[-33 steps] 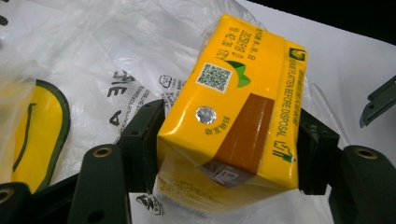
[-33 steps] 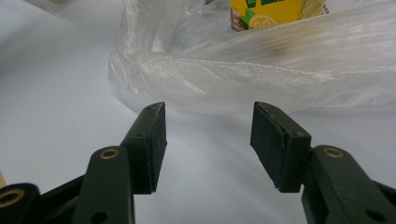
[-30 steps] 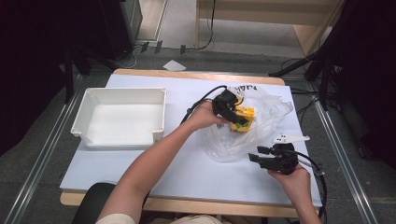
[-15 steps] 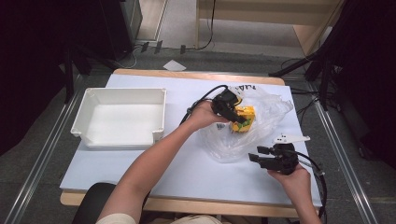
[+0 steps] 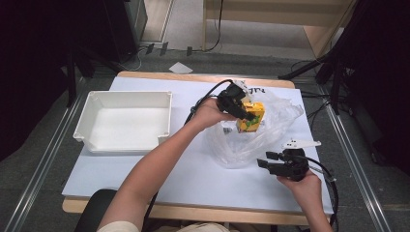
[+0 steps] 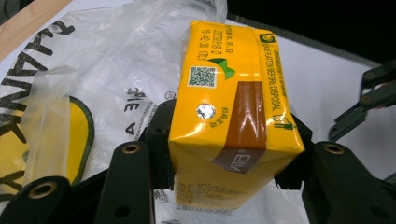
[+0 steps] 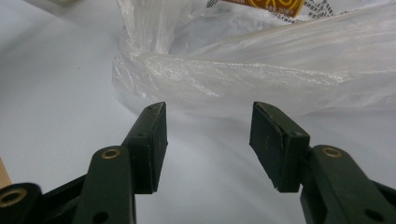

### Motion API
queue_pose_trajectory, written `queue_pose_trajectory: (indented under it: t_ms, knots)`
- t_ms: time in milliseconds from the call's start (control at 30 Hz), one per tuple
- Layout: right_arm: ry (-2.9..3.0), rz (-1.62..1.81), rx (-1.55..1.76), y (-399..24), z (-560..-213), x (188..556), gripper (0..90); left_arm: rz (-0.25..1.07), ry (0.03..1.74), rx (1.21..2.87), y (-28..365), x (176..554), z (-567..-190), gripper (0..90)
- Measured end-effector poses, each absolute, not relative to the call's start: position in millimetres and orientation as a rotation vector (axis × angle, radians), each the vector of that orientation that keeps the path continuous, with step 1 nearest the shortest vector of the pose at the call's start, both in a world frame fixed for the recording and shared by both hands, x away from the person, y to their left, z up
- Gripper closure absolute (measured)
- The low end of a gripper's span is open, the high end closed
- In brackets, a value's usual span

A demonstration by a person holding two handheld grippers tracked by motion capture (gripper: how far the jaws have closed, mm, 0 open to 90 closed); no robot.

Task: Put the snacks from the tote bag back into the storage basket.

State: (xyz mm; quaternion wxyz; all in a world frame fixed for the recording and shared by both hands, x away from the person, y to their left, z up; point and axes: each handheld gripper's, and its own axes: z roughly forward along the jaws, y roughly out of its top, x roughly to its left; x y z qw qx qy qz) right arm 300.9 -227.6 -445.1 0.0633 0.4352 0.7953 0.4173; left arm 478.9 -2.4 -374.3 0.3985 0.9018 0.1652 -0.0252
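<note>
A yellow drink carton point(image 5: 255, 110) is held just above the mouth of a clear plastic bag point(image 5: 278, 126) on the white table. My left gripper point(image 5: 247, 117) is shut on it. Its jaws have just been closing, and in the left gripper view the pads press both sides of the carton point(image 6: 229, 107), with the gripper point(image 6: 229, 140) over the printed bag point(image 6: 93, 70). My right gripper point(image 5: 265, 160) rests near the bag's front edge, open. In the right gripper view nothing lies between its jaws point(image 7: 208, 126), which point at the crumpled bag point(image 7: 280, 65).
An empty white tray point(image 5: 92, 112) stands at the left of the white tabletop point(image 5: 193, 179). Black cables trail from both grippers. Dark equipment and floor rails flank the table.
The left hand has lifted the carton a little out of the bag. The right gripper has stayed where it was.
</note>
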Motion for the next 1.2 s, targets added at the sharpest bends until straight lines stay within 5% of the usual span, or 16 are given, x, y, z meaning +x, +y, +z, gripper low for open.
queue_pose_trajectory:
  t_ms: [1200]
  knots:
    - [2.408, 1.293, 1.291, -224.8, -444.3, 298.3, 47.3, -0.028, 0.438, 2.277, 43.3, 461.1, -311.5, 52.4]
